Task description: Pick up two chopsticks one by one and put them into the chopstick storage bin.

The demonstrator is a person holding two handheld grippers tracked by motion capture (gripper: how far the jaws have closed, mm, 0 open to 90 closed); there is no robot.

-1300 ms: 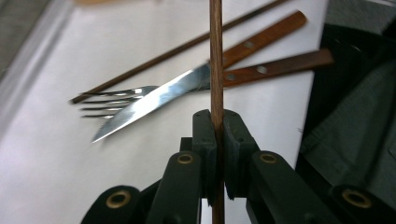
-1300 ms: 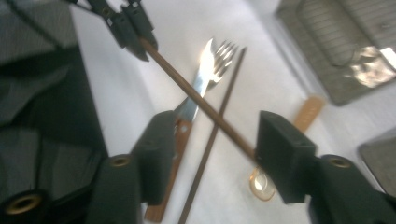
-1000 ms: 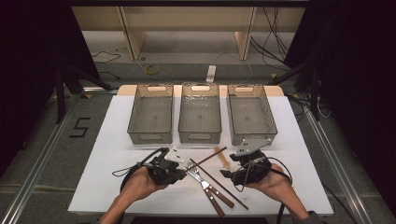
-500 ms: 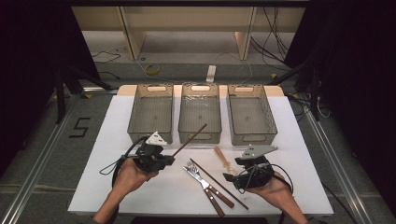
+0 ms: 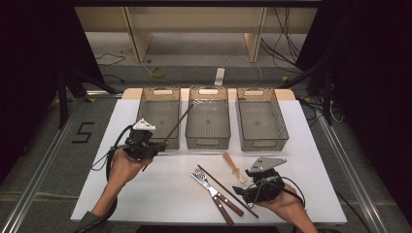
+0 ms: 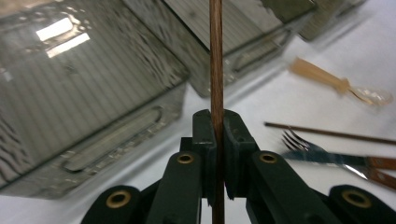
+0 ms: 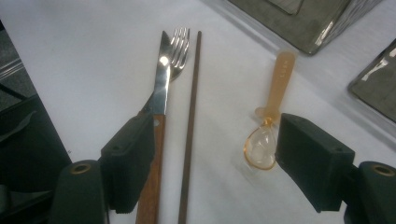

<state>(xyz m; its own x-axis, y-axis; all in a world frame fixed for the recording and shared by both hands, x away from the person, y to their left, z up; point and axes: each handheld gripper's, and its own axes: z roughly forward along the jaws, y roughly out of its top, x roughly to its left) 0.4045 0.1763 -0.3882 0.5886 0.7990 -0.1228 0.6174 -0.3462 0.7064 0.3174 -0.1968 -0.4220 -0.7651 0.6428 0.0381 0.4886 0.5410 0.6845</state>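
Left gripper [image 5: 156,147]: pinching chopstick [image 5: 176,126], tip at 1 o'clock over left bin [image 5: 159,118]. Right gripper [image 7: 212,154]: jaws spread, just opened wider, nothing gripped, spoon [image 7: 267,135] beside right pad.

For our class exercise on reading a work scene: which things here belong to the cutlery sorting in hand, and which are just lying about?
In the job:
- left gripper, shut on a chopstick
- right gripper, open over the second chopstick, spoon, knife and fork
- three bins

Lying about:
- floor cables
- the marker "5"
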